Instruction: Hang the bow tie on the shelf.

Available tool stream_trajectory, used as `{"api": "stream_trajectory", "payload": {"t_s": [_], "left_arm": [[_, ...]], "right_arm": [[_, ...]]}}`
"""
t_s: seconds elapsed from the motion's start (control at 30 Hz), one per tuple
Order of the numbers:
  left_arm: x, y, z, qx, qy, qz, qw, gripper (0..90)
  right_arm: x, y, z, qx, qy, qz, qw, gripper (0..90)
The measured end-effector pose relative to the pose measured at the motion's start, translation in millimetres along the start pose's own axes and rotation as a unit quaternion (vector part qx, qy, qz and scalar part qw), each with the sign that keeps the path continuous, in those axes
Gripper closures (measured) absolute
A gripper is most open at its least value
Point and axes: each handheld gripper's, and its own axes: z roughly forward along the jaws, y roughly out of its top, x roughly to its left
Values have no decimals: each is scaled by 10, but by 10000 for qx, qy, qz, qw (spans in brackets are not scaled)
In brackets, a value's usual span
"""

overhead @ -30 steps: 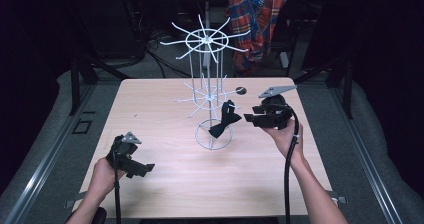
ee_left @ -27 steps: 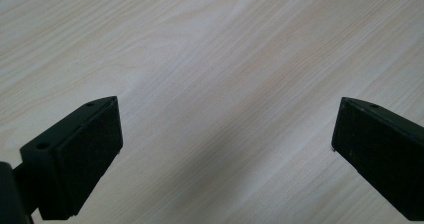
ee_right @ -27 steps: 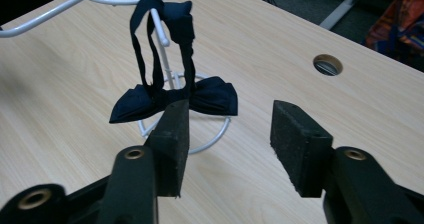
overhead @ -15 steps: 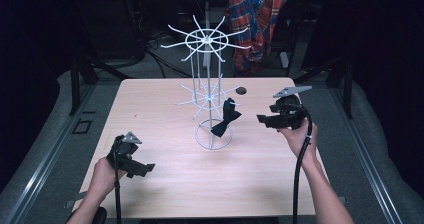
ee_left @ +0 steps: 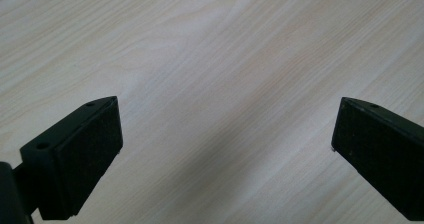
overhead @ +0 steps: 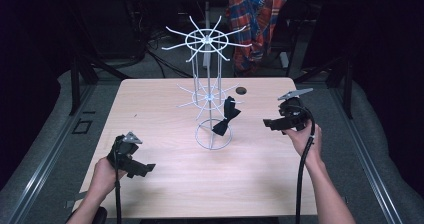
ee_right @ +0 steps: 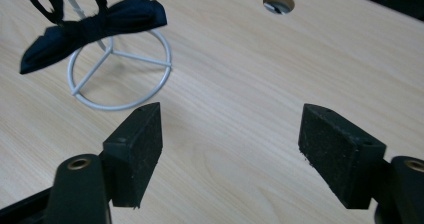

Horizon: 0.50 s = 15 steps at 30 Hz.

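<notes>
Black bow tie [overhead: 226, 118] hanging by its strap from a lower arm of the white wire rack [overhead: 207, 91], mid-surface, just above the rack's ring base. Right claw [overhead: 270, 124] released and empty, held near the right edge of the surface [overhead: 165, 184], apart from the tie; left claw [overhead: 145, 168] also spread wide with nothing between its jaws, low over the near left corner. Hanging apparently done, with nothing more to hang in view.

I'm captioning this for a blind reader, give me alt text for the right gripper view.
A dark bow tie hangs by its strap above the white wire stand's ring base, beyond the open right tool, over a pale wooden table with a cable hole.
</notes>
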Motion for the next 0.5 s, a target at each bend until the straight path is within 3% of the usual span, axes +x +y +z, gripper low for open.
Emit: {"api": "stream_trajectory", "payload": {"t_s": [0.33,0.5], "left_arm": [[-7,2,2,4,-14,15,10000,0],[-6,2,3,18,-5,18,10000,0]], "right_arm": [[-115,-117,219,538,92,164,9984,143],[-156,-176,362,1112,175,245,9933,94]]}}
